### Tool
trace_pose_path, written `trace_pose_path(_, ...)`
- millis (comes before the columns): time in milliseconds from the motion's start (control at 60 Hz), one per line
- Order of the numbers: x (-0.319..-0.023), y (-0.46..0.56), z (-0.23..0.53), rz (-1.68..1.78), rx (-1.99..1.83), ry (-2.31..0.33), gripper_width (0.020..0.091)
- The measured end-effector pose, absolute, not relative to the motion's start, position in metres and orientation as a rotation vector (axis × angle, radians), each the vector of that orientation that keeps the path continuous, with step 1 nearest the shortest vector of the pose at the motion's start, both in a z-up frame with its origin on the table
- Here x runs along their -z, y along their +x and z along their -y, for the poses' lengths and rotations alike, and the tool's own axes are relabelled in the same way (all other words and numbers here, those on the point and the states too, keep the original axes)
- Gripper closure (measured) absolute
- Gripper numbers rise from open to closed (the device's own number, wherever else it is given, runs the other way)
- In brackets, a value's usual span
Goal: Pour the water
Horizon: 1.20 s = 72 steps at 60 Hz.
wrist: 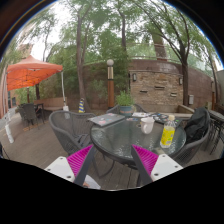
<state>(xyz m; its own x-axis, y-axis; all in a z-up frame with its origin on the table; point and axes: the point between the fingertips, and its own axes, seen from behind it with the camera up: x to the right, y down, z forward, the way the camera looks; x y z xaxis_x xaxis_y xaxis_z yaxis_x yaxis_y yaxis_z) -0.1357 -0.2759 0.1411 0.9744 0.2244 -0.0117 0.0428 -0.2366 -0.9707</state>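
A round glass patio table (125,140) stands just beyond my gripper (112,160). On its right part stand a yellow bottle (168,133) and a small white cup (147,125), a little apart. The two fingers (79,161) with magenta pads are spread wide, and nothing is between them. The table's near edge lies between and above the fingertips. Neither the bottle nor the cup is near the fingers.
A dark wicker chair (70,128) stands left of the table and another (196,128) at its right. An orange canopy (32,71) is at the far left. A stone wall (155,88) and trees lie behind. A flat grey sheet (108,119) lies on the table's far side.
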Motion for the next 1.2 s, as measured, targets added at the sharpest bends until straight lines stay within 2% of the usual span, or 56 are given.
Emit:
trace_pose_path(433,-0.123,-0.055,0.244,0.105,-0.132,-1.795,0.0297)
trace_pose_path(617,-0.092,0.023,0.176,0.052,0.021,-1.78,0.0299)
trace_pose_path(850,-0.071,0.101,0.084,-0.065,0.107,-1.726,0.0303)
trace_pose_path(983,-0.065,0.13,0.048,-0.085,0.155,-1.713,0.0302)
trace_pose_path(1117,-0.074,0.131,0.013,-0.052,0.151,-1.673,0.0303)
trace_pose_path(1167,-0.079,0.127,0.004,-0.03,0.142,-1.655,0.0357)
trace_pose_path(1200,-0.078,0.127,-0.002,-0.031,0.137,-1.654,0.0477)
